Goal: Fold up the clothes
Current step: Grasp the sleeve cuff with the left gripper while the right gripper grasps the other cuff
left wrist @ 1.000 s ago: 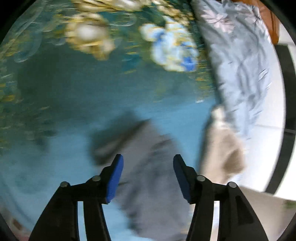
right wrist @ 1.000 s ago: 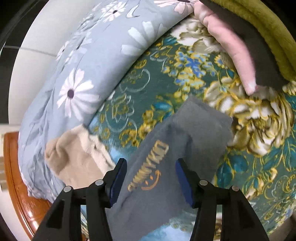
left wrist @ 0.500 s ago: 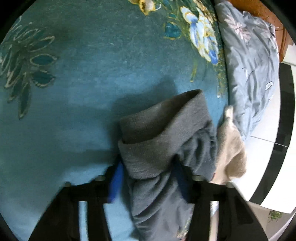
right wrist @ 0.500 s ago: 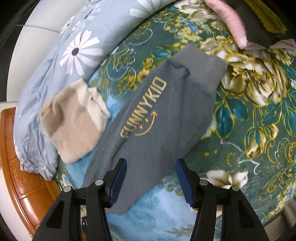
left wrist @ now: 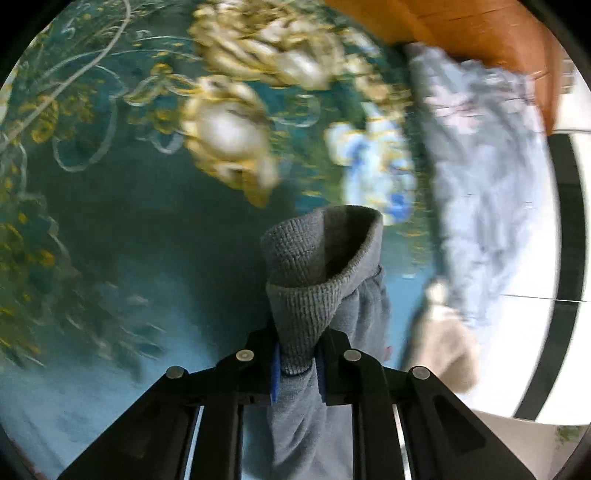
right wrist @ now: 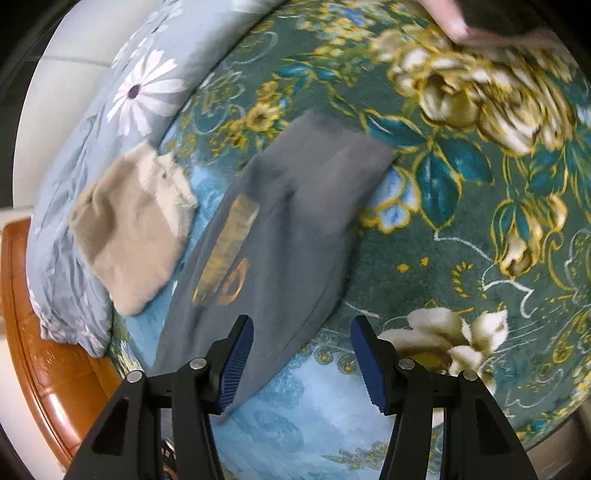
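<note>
Grey knit trousers with a yellow print lie on a teal floral blanket (right wrist: 461, 229). In the right wrist view the grey trousers (right wrist: 280, 221) stretch from the lower left towards the upper right. My left gripper (left wrist: 297, 363) is shut on the ribbed cuff of the grey trousers (left wrist: 317, 280) and holds it lifted above the blanket (left wrist: 110, 229). My right gripper (right wrist: 302, 360) is open and empty, hovering above the trousers' near end.
A folded beige garment (right wrist: 129, 225) lies left of the trousers, also in the left wrist view (left wrist: 443, 343). A light blue daisy-print quilt (right wrist: 110, 110) runs along the bed edge. The wooden bed frame (right wrist: 40, 354) borders it. Pink and dark clothes (right wrist: 491, 22) lie at the far end.
My left gripper closed on the trousers' ribbed cuff and lifted it off the blanket. My right gripper stayed open and pulled back, so the trousers look farther away.
</note>
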Motion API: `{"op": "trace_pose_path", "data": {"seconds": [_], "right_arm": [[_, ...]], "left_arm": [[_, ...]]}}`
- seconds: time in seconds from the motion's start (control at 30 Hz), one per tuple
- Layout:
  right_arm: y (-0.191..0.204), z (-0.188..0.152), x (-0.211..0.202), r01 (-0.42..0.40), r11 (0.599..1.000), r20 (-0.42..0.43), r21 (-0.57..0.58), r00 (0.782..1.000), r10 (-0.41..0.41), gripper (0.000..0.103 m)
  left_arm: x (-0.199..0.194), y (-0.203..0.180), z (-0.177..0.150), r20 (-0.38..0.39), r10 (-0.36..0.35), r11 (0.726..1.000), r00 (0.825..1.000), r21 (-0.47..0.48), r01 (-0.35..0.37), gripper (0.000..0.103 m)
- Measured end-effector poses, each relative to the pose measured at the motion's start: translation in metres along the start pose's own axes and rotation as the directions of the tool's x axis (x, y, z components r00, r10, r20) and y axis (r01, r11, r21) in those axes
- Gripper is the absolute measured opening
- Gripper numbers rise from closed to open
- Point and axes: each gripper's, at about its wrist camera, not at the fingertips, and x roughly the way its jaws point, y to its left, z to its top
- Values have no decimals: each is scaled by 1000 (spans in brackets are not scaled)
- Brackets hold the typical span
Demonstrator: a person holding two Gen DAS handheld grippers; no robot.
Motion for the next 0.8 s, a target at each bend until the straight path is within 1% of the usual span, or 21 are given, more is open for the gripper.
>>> {"op": "trace_pose_path", "data": {"seconds": [0.03,0.07,0.17,0.23,0.27,0.3,0.33,0.4,0.57,0.67,0.7,0.77,0.8], "right_arm": [[-6,2,6,-4,1000,7,20,1000,3,59],[-13,4,11,-11,999,21,41,1000,10,59],[-26,11,20,-49,994,79,99,996,41,59],[-36,18,23,-89,986,137,139,988,70,59],[-40,22,23,-113,982,163,154,983,88,59],[-43,25,25,-141,976,186,166,976,109,59],[-46,28,26,-164,971,204,172,971,128,60],[-50,33,28,-199,964,231,174,960,156,60],[-61,42,34,-232,951,281,203,944,170,60],[-65,46,38,-255,942,316,217,932,180,59],[-63,48,37,-253,945,328,208,928,177,58],[-58,50,38,-256,948,329,190,926,184,47],[-54,51,40,-251,951,323,181,928,184,34]], "left_arm": [[5,-1,1,-16,33,999,999,2,-33,16],[6,-2,5,-22,52,999,998,-1,-52,17],[7,0,6,-15,57,997,998,-50,-58,17],[9,-2,9,-16,71,996,997,-59,-72,17],[9,-4,11,-18,82,995,996,-54,-83,18],[15,-7,5,-20,92,995,996,-44,-93,18],[19,-9,-1,-21,102,994,995,-28,-102,18],[19,-12,-1,-21,120,993,993,4,-120,18],[17,-11,-8,-14,151,988,988,28,-151,19],[17,-12,-9,-8,154,988,988,28,-154,19],[17,-12,-9,-7,154,988,988,31,-153,19],[17,-13,-9,-6,153,988,988,36,-152,19],[16,-14,-10,-5,151,988,988,41,-151,19]]}}
